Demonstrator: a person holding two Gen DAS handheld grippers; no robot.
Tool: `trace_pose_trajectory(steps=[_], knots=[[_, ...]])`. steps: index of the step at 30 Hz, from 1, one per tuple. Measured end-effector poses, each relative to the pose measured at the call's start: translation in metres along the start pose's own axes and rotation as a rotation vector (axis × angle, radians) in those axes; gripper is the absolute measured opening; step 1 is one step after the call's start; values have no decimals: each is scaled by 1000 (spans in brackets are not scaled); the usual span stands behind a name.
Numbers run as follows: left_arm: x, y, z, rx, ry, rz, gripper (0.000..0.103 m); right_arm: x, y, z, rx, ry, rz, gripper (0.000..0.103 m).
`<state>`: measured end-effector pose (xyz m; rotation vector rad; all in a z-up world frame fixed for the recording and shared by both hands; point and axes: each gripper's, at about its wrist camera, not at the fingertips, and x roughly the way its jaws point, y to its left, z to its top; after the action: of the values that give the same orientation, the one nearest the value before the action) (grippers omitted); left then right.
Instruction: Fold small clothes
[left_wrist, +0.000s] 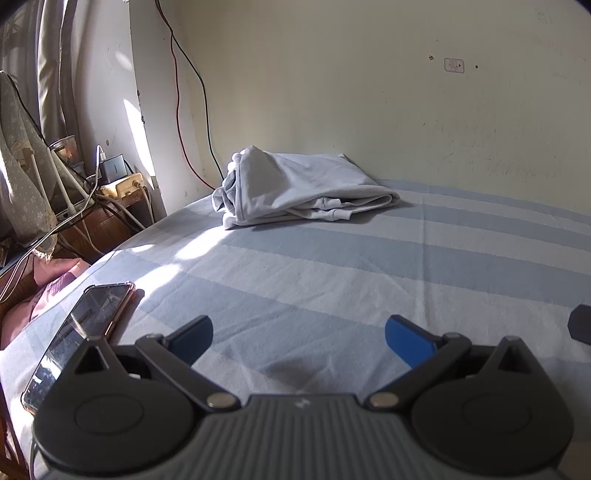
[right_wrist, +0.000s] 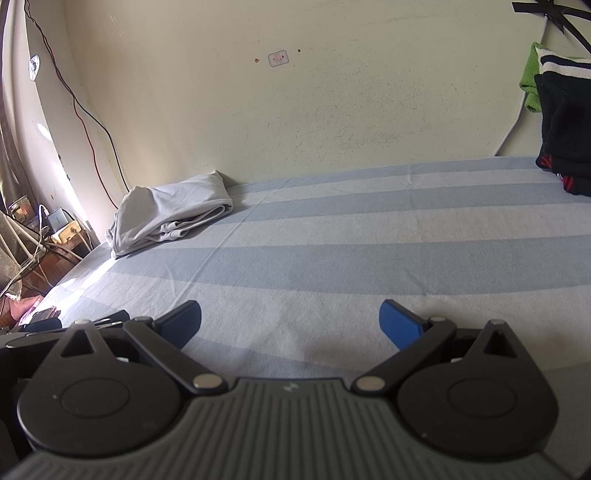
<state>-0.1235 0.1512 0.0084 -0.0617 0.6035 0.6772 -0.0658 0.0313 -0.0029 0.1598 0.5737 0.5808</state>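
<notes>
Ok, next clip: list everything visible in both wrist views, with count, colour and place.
Folded garment: one, pale grey, far left of the bed by the wall.
Bed sheet: one, blue and white stripes, covers the bed.
Phone: one, dark screen, pinkish case, near left edge of the bed.
Dark clothes pile: one, black with red and white trim, far right of the bed; green cloth behind it.
Cables: two, red and black, down the wall.
Side table clutter: several chargers and plugs, left of the bed.
Left gripper: black, blue pads, open, empty.
Right gripper: same, open, empty.
</notes>
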Motion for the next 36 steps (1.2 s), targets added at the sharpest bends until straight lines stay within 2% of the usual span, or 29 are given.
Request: trace_pose_trajectory(steps=[24, 36], knots=[[3, 3, 1, -11, 13, -23, 103, 0, 0, 0, 0, -1, 0, 103], [0, 2, 1, 3, -11, -32, 103, 0, -1, -1, 0, -1, 1, 103]])
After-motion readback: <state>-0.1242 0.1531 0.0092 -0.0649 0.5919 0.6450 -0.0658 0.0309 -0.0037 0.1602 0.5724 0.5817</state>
